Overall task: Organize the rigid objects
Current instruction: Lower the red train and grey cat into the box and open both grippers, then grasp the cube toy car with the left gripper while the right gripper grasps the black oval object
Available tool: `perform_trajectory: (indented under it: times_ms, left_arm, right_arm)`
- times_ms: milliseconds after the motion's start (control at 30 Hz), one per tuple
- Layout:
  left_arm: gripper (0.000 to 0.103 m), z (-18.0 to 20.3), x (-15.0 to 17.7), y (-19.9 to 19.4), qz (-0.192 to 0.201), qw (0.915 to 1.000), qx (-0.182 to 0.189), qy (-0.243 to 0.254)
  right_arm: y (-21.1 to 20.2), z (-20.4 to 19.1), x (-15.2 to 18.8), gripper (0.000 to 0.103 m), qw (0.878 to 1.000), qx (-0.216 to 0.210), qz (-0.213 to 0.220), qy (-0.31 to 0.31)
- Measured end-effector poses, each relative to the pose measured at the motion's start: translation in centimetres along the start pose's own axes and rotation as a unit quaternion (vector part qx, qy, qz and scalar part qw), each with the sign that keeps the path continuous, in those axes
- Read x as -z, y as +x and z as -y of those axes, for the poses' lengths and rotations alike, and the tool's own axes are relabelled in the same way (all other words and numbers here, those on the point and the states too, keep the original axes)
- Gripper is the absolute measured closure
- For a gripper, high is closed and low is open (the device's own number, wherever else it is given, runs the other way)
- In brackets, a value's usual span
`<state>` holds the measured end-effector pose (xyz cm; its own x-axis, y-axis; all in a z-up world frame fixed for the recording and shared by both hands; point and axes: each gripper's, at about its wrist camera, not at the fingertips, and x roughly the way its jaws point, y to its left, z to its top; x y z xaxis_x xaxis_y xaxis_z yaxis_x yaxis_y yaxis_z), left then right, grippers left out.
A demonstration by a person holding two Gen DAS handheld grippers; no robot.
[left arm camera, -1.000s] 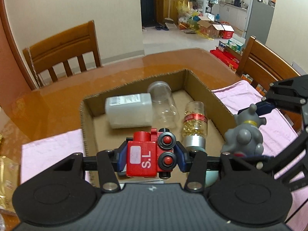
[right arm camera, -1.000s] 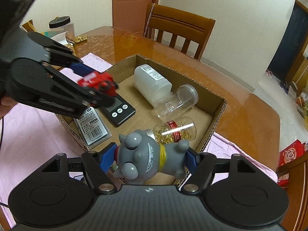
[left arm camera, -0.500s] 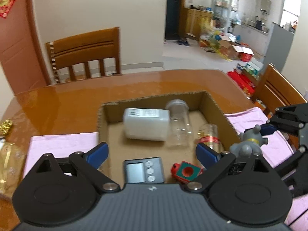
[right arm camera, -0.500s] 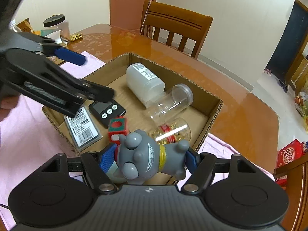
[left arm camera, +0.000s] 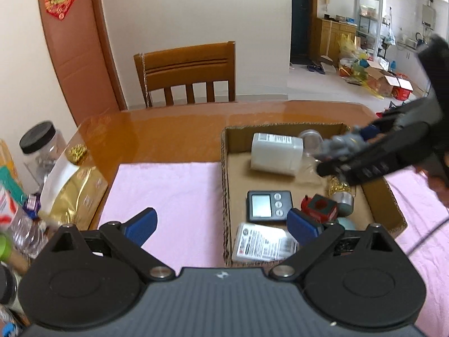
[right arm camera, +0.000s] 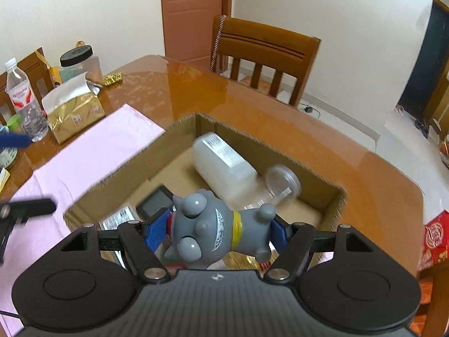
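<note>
Grey plastic cat figurine [right arm camera: 221,227] with a yellow collar hangs sideways over the brown cardboard box [right arm camera: 341,196], pinched between the right gripper [right arm camera: 217,231] pads, while the left gripper [left arm camera: 221,224] gapes wide and empty above the box's near-left corner; no label is legible.

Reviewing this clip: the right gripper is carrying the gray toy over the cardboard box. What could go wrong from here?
1. The right gripper clamps the gray toy sideways above the cardboard box; dropped from there, it may land on the clear jar or white bottle and bounce or roll.
2. The box floor is crowded: scale, red toy, capsule bottle. Little bare floor remains.
3. The open left gripper hovers at the box's near edge and could snag its wall.
</note>
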<state>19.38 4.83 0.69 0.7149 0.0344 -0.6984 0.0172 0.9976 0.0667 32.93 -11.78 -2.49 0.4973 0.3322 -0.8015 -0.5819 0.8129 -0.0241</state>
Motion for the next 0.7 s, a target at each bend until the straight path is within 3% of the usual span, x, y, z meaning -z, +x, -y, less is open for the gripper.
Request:
perform_trajectory:
  times_ms: [67,133,433,700]
  left_arm:
    - [0.004,-0.3,0.3,-0.2,0.001,1.0,-0.001,0.0]
    - [0.003,-0.5,0.5,-0.3,0.003,1.0,-0.003,0.002]
    - [0.001,-1.1,1.2,-1.0,0.009,1.0,0.003,-0.002]
    - [0.001,-1.0,2.3,-2.0,0.012,0.9998,0.016,0.002]
  right_arm:
    - [0.6,-0.5,-0.7,0.018,1.0,-0.005,0.007,0.001]
    - [0.6,-0.8,-1.1,0.0,1.0,0.0,0.017,0.009]
    - [-1.7,-1.8,0.2,0.0,0.999,0.029,0.014,0.031]
    - [-4.9,-3.3,4.2,0.0,0.996,0.058,0.017,0.067]
